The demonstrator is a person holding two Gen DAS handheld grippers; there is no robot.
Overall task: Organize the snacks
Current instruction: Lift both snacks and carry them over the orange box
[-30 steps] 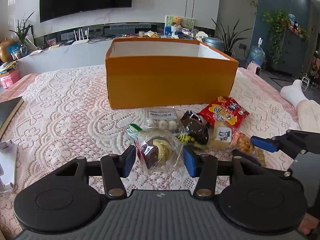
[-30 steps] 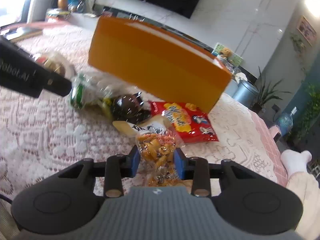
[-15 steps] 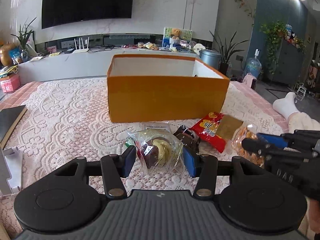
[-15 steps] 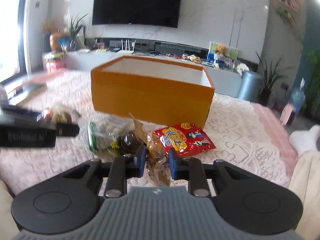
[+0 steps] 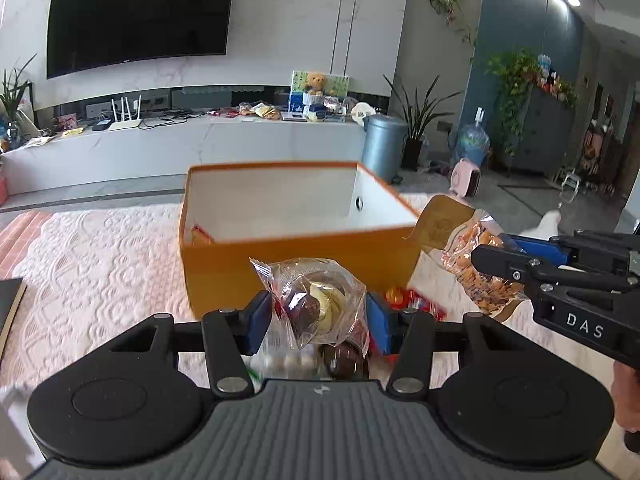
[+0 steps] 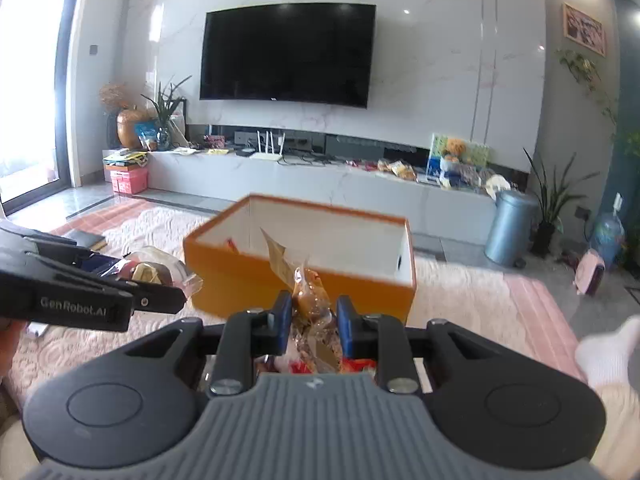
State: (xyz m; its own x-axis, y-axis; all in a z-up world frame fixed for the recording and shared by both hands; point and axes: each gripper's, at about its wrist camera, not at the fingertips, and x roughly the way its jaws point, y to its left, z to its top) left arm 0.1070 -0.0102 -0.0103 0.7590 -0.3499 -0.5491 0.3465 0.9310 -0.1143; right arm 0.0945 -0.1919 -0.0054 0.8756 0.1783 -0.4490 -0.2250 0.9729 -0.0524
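My left gripper is shut on a clear packet of chocolate-and-cream pastry, held in the air in front of the open orange box. My right gripper is shut on a clear bag of orange-brown crackers, also lifted, near the box's right front corner; the bag shows in the left wrist view. The box has white inner walls and a small red item in its left corner. Other snacks, a red packet among them, lie on the lace cloth below.
The white lace cloth covers the surface around the box. A dark book lies at the far left. Behind are a TV bench, a grey bin and plants. A socked foot is at the right.
Both grippers have risen off the cloth with their snacks and moved toward the box; its inside now shows from above. The right gripper's bag has come up beside the box's right corner.
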